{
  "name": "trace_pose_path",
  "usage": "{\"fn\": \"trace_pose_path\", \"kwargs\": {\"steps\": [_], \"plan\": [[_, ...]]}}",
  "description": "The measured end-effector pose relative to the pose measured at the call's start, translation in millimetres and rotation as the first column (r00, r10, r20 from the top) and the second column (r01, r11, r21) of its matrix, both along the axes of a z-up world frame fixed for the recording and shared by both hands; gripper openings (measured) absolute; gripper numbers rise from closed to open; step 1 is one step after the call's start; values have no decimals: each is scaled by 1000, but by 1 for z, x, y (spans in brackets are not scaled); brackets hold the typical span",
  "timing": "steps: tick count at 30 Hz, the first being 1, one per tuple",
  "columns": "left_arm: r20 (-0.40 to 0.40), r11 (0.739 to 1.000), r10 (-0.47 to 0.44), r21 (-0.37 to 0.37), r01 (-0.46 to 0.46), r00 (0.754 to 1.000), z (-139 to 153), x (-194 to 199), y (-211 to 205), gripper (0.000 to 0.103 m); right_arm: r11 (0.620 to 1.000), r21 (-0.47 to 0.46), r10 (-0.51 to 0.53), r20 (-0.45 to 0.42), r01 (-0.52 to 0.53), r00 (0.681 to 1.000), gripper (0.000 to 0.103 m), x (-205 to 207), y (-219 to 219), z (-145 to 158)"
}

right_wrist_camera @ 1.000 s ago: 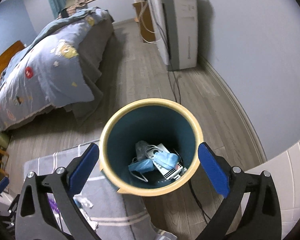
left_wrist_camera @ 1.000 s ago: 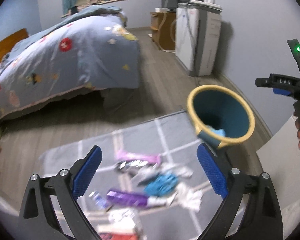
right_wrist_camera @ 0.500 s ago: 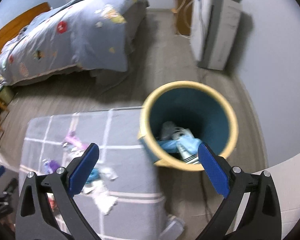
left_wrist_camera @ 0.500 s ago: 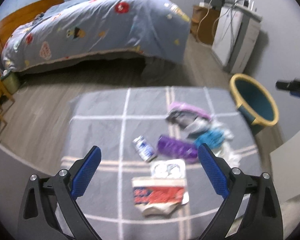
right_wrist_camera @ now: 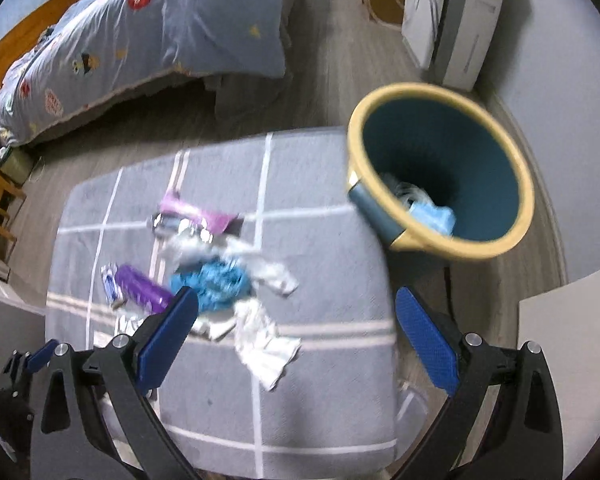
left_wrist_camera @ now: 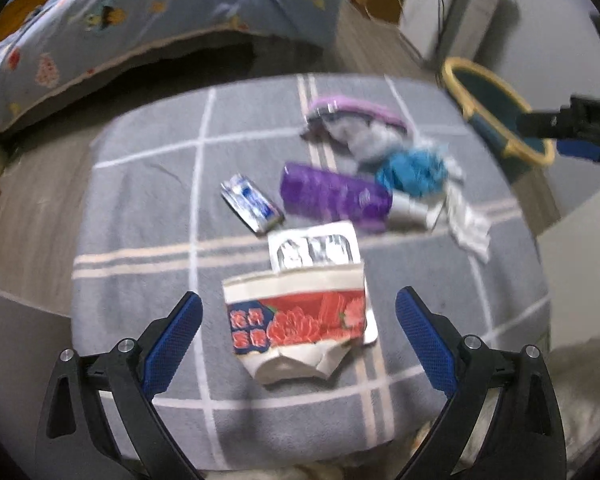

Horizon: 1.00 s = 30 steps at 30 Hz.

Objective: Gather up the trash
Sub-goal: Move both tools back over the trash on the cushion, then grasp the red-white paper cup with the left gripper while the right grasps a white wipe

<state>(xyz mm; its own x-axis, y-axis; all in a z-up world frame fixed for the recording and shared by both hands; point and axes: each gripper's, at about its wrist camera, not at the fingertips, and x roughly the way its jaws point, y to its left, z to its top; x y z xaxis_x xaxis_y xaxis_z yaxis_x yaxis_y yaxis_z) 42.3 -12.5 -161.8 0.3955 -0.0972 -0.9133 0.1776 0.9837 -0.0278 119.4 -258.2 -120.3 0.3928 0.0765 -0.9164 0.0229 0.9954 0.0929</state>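
1. The left gripper point(left_wrist_camera: 298, 334) has its jaws spread wide and holds nothing. It hovers over a flattened red-and-white carton point(left_wrist_camera: 300, 326) on the grey blanket point(left_wrist_camera: 140, 200). Motion blur makes the carton's print unreadable.
2. The right gripper point(right_wrist_camera: 298, 328) is also wide apart and empty. Its left finger hides part of the trash pile.
3. Just beyond the carton lies a foil blister pack point(left_wrist_camera: 314, 249); the carton covers its near edge.
4. Farther out lie a small blue-and-white packet point(left_wrist_camera: 250, 205), a purple wrapper point(left_wrist_camera: 334, 197), a crumpled blue item point(left_wrist_camera: 412, 169), and white tissue point(left_wrist_camera: 466, 224). The blue item and the tissue overlap, and their outlines are smeared.
5. A pink pouch point(left_wrist_camera: 356, 110) lies at the far side of the pile, with a grey wad of uncertain material against it.
6. The bin point(right_wrist_camera: 440, 168) stands on the floor beside the blanket's right edge and contains light-blue and white trash. In the left view the right gripper cuts off its rim.
7. The bed point(right_wrist_camera: 148, 40) lies beyond, cropped at the frame edge.
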Motion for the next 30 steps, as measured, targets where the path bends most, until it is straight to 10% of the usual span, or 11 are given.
{"fn": "trace_pose_path", "kwargs": {"steps": [10, 21, 30], "plan": [[-131, 998, -6, 63, 15, 991, -36, 7, 0, 96, 994, -86, 58, -114, -68, 992, 97, -4, 21, -46], [-189, 995, 78, -50, -89, 979, -42, 17, 31, 95, 978, -121, 145, -186, -169, 972, 96, -3, 51, -77], [-221, 987, 103, -95, -126, 970, -48, 24, 44, 93, 973, -119, 162, -252, -197, 954, 55, 1, 60, -99]]}}
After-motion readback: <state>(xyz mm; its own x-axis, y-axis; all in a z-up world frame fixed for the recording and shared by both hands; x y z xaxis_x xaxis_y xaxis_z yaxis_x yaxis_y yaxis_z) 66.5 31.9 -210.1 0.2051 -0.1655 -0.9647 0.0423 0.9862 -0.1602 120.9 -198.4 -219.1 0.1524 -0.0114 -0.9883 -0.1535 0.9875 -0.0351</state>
